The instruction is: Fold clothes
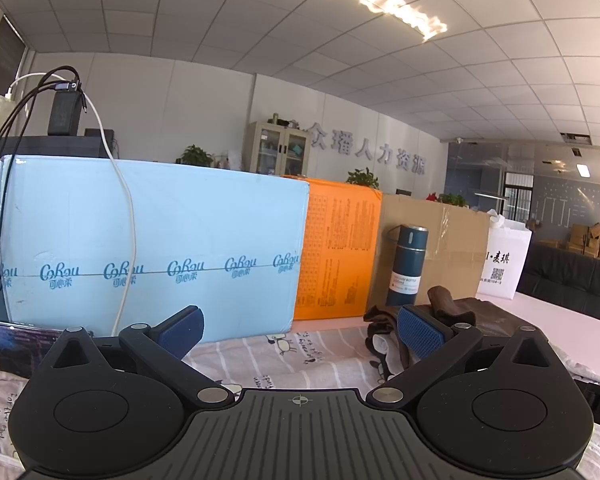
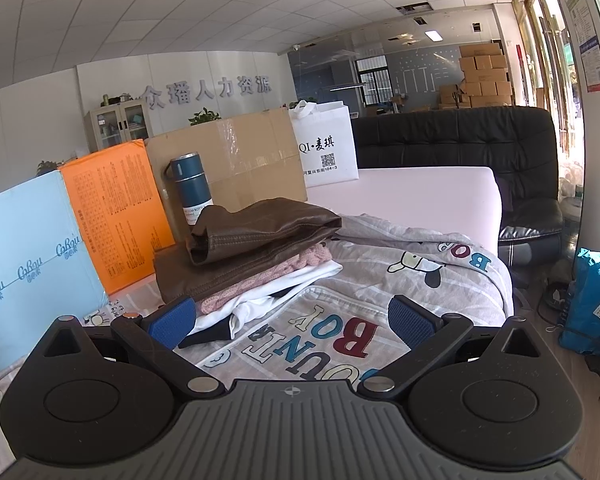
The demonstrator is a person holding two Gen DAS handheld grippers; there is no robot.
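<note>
A grey striped garment [image 2: 380, 280] with cartoon prints and big letters lies spread on the table under both grippers; its striped cloth [image 1: 284, 356] also fills the left wrist view. My right gripper [image 2: 292, 320] is open just above the lettered part, holding nothing. My left gripper [image 1: 300, 328] is open over the striped cloth, empty as well. Behind the garment stands a stack of folded clothes [image 2: 260, 248]: a brown leather piece on top, pink knit and white cloth below. In the left wrist view that brown stack [image 1: 456, 312] shows past the right finger.
A light blue box [image 1: 152, 240], an orange box [image 1: 336, 248] and a cardboard box [image 2: 240, 156] line the table's back. A blue bottle [image 2: 192, 188] and a white bag [image 2: 328, 148] stand there too. A black sofa [image 2: 480, 148] is right. Cables [image 1: 120, 220] hang left.
</note>
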